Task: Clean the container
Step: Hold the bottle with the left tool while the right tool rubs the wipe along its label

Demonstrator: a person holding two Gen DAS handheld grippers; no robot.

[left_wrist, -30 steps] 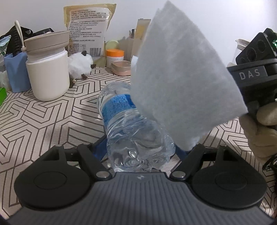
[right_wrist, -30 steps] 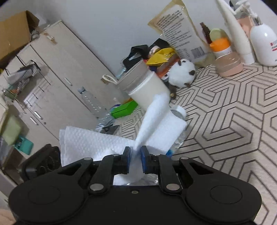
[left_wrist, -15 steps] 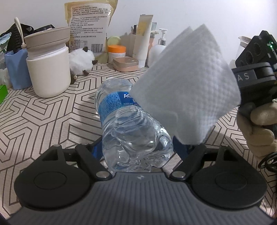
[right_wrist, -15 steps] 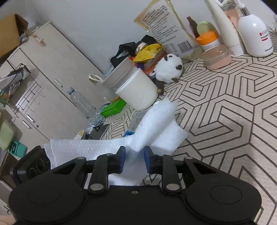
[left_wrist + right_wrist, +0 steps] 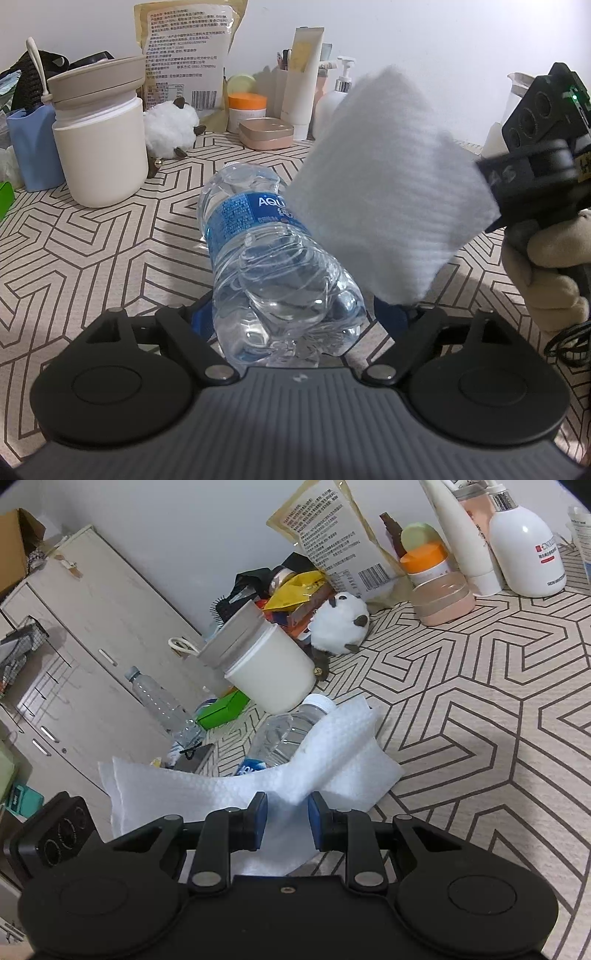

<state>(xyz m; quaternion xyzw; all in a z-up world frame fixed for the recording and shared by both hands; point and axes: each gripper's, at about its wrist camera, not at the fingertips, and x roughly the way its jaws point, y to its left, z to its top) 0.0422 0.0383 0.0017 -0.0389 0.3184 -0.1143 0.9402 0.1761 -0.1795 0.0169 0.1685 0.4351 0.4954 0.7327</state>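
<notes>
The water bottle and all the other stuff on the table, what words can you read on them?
"AQU", cut off by the paper towel: blue label of the water bottle.
"AS", blurred: the black device in the other hand.
A red "CN..." word, partly readable: white pump bottle.
Tiny print and a barcode, too small to read: big food pouch.

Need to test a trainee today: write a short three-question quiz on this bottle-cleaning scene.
1. True or false: the water bottle stands upright on the table.
2. Its label is: A red, B blue, C green?
3. What white thing sits between the right gripper's fingers?
Key: 1 false, it lies on its side. 2 B. 3 the paper towel.
</notes>
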